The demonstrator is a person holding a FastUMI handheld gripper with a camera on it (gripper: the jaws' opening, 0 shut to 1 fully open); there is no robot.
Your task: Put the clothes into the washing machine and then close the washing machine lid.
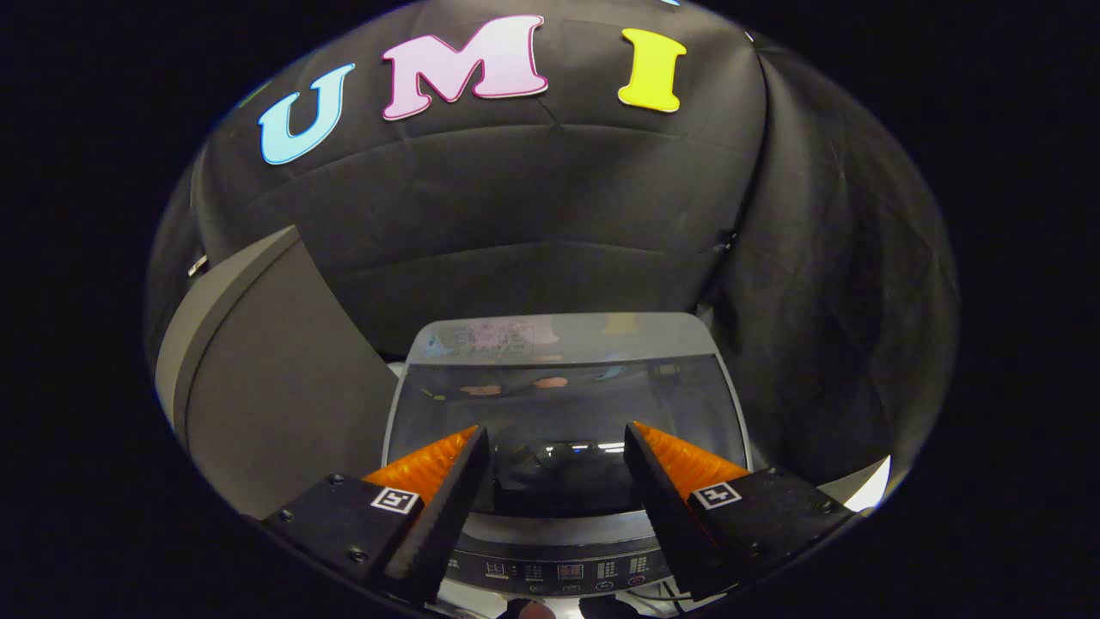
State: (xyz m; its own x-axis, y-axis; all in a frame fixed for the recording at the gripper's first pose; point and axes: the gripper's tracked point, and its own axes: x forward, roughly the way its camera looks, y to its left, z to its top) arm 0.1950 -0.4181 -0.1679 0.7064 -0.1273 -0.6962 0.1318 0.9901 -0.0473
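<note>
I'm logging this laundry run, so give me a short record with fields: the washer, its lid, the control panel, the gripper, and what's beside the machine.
washing machine: top-loader, just ahead of the fingers
lid: glass lid lying flat, closed, reflecting the booth
control panel: front strip low between the fingers
hand-held gripper: open, fingers apart over the lid, holding nothing
clothes: none visible
beside machine: grey panel next to the washer
backdrop: black cloth wall

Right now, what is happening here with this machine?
A person holds a gripper above a top-loading washing machine. Its fingers are open and hold nothing. The machine's glass lid lies closed just ahead of them, with the control panel below them. A grey panel stands beside the machine.
</note>
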